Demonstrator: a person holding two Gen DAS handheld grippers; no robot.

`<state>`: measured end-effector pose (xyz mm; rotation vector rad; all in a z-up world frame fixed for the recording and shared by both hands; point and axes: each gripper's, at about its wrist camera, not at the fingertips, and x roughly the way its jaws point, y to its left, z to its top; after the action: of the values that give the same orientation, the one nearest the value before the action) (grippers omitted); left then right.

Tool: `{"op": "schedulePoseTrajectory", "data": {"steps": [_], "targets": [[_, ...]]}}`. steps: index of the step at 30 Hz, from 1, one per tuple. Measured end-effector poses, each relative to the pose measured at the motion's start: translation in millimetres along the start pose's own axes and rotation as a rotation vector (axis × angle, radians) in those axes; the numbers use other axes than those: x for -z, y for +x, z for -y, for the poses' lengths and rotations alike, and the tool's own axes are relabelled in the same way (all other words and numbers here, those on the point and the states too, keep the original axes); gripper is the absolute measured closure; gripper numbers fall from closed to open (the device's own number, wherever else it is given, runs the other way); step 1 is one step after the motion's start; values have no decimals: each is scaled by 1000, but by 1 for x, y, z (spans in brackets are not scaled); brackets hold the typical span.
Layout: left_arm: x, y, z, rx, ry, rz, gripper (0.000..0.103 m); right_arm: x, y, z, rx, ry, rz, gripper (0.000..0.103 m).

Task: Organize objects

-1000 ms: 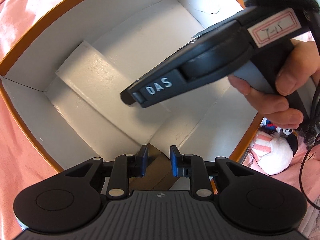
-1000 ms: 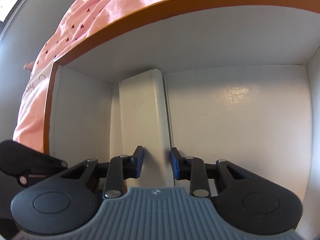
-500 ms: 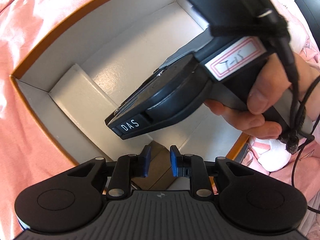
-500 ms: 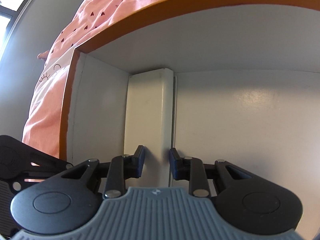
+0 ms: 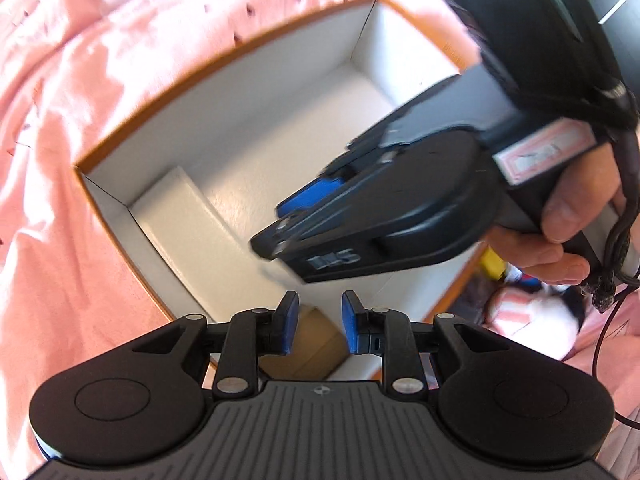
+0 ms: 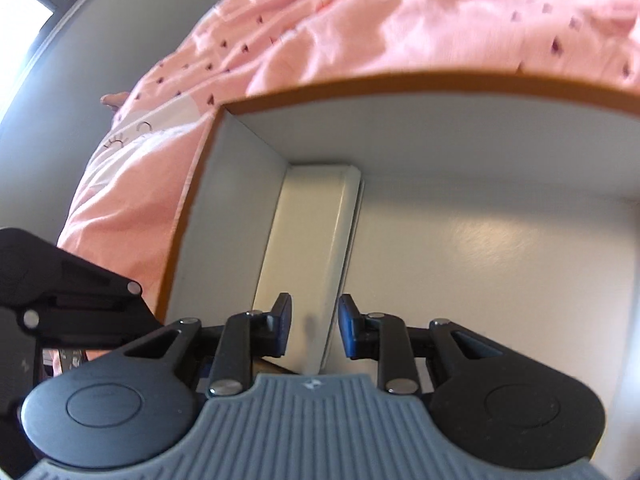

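**Two hand-held grippers over a white box on a pink bed**

On the far left lies a pink bed cover (image 5: 60, 128) with tiny dark marks on it. It is wrinkled and goes all around the box.

The box (image 5: 224, 60) is open at the top. It has an orange rim and white walls inside. A raised white step (image 5: 188, 216) runs along its left end. In the right wrist view that same step (image 6: 312, 248) stands just ahead of the fingers.

The left hand-held gripper (image 5: 316, 326) is at the bottom middle, pointing down over the near edge of the box. Its blue pads have a small gap between them, and the gap has just grown a little. Nothing is between them. Under the gap shows a brown cardboard piece (image 5: 316, 344).

The right hand-held gripper (image 5: 292, 224) hangs over the box, a bit blurry. A hand (image 5: 560, 232) holds its handle. In its own view, the right hand-held gripper (image 6: 314, 328) has its pads a small way apart, with nothing held.

On the far right, outside the box, lies a soft toy (image 5: 532, 320) in white, black and pink stripes. Something yellow (image 5: 492, 264) sits just beside it.
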<state>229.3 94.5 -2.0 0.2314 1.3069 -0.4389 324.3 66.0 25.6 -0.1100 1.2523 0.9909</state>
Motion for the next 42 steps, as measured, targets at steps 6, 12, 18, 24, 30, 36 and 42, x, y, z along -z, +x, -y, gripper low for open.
{"op": "schedulePoseTrajectory", "data": {"steps": [6, 12, 18, 24, 30, 36, 42], "targets": [[35, -39, 31, -44, -18, 251, 74, 33, -59, -14, 94, -61, 157, 64], [55, -82, 36, -23, -132, 399, 74, 97, -110, -6, 113, -41, 258, 56], [97, -93, 19, -22, -261, 391, 74, 152, -121, -9, 210, -47, 271, 51], [109, -63, 25, -66, -176, 343, 65, 193, -107, -5, 269, -94, 213, 54], [102, -35, 31, -230, -28, 284, 50, 208, -87, -1, 264, -118, 138, 68], [96, -19, 55, -319, 217, 254, 43, 204, -66, -3, 303, -173, 65, 82], [94, -5, 67, -415, 354, 281, 46, 200, -59, 0, 287, -180, 38, 82]]}}
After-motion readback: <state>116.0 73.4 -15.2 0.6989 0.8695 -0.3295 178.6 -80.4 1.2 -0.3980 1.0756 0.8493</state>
